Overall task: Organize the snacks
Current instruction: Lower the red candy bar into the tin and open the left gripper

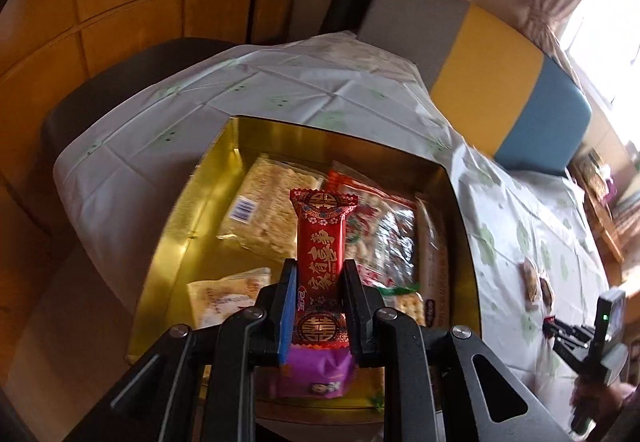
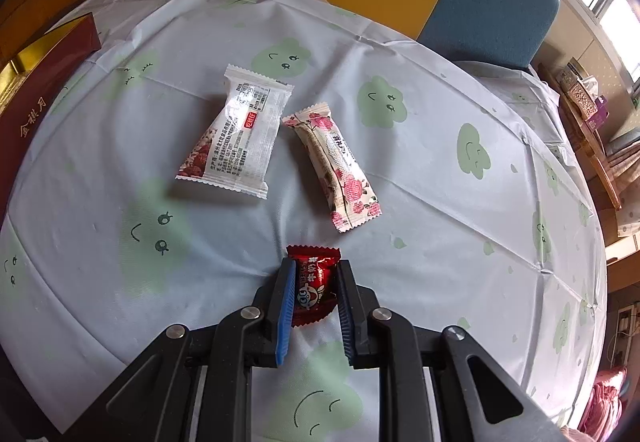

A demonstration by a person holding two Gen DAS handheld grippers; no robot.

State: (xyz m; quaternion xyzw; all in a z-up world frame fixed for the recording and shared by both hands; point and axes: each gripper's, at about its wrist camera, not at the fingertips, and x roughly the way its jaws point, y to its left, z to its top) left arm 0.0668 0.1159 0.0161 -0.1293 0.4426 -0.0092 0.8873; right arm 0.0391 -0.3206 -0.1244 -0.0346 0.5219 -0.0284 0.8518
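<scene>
In the left wrist view my left gripper (image 1: 318,270) is shut on a long red snack bar with gold characters (image 1: 321,242), held upright above a gold-lined box (image 1: 192,213). The box holds a pale cracker pack (image 1: 266,213), a red-and-clear snack bag (image 1: 380,234), a purple pack (image 1: 320,374) and other packets. In the right wrist view my right gripper (image 2: 316,270) is shut on a small dark red candy (image 2: 316,286) just over the tablecloth (image 2: 440,181). Beyond it lie a white packet (image 2: 236,133) and a rose-patterned bar (image 2: 338,165).
The box's dark red outer wall (image 2: 36,81) shows at the left of the right wrist view. A grey, yellow and blue bench (image 1: 504,81) stands behind the table. Two small snacks (image 1: 538,284) lie near the other gripper (image 1: 592,338), which a hand holds. Shelves stand at the right.
</scene>
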